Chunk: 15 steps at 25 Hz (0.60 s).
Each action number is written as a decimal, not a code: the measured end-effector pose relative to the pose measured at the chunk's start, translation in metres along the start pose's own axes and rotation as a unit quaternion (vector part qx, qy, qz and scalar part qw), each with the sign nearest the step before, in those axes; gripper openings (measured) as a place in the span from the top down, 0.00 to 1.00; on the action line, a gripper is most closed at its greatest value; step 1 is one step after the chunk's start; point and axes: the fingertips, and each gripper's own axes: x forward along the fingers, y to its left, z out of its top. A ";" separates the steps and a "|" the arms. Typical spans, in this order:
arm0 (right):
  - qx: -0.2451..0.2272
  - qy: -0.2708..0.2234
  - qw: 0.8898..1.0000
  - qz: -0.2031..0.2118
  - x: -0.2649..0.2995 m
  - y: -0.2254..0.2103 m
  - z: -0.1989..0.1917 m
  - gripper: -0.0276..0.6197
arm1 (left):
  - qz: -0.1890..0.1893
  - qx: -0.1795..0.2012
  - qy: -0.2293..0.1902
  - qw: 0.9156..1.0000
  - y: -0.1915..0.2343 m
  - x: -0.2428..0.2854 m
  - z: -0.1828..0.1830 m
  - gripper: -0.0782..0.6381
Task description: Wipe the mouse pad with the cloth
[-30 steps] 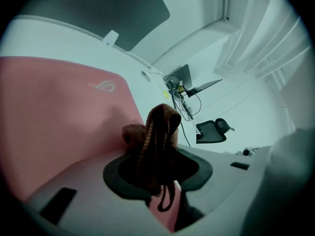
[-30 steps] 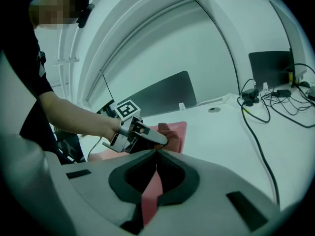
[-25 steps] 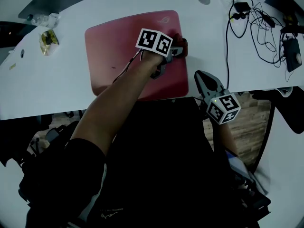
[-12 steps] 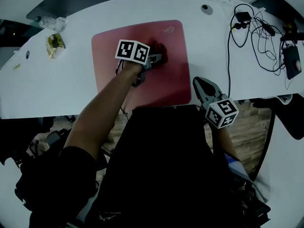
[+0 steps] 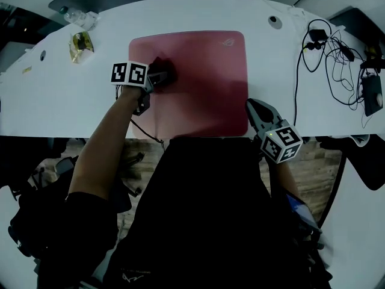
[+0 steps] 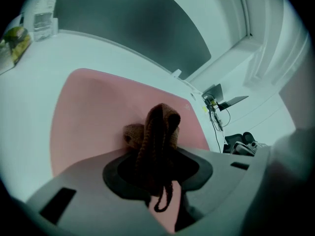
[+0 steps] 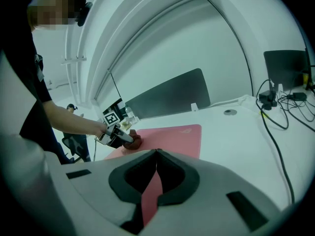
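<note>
A pink-red mouse pad lies on the white desk. My left gripper is shut on a brown knitted cloth and presses it onto the pad's far left part. In the left gripper view the cloth bunches up between the jaws, with the pad beneath it. My right gripper hovers at the pad's near right corner, jaws closed together with nothing in them. The right gripper view shows its shut jaws, the pad and the cloth beyond.
A tangle of black cables and a black device lie at the desk's right end. A yellow wrapped item and a plastic bottle sit at the far left. A dark divider panel runs along the back.
My left gripper has dragged the cloth leftward across the pad, from its right side to its left side. The right gripper has stayed near the pad's near right corner.
</note>
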 end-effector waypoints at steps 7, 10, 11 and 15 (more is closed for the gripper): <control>-0.009 0.006 1.000 0.013 0.009 0.004 0.003 0.92 | 0.045 -0.046 -0.030 0.997 0.062 -0.055 -0.009 0.70; -0.010 0.006 1.000 0.016 0.011 0.005 0.004 0.92 | 0.073 -0.045 -0.035 0.996 0.080 -0.072 -0.012 0.70; -0.010 0.006 1.000 0.016 0.011 0.005 0.004 0.92 | 0.084 -0.040 -0.036 0.995 0.084 -0.076 -0.012 0.70; -0.007 0.007 1.000 0.016 0.008 0.001 0.002 0.92 | 0.133 -0.023 -0.036 0.990 0.095 -0.088 -0.011 0.70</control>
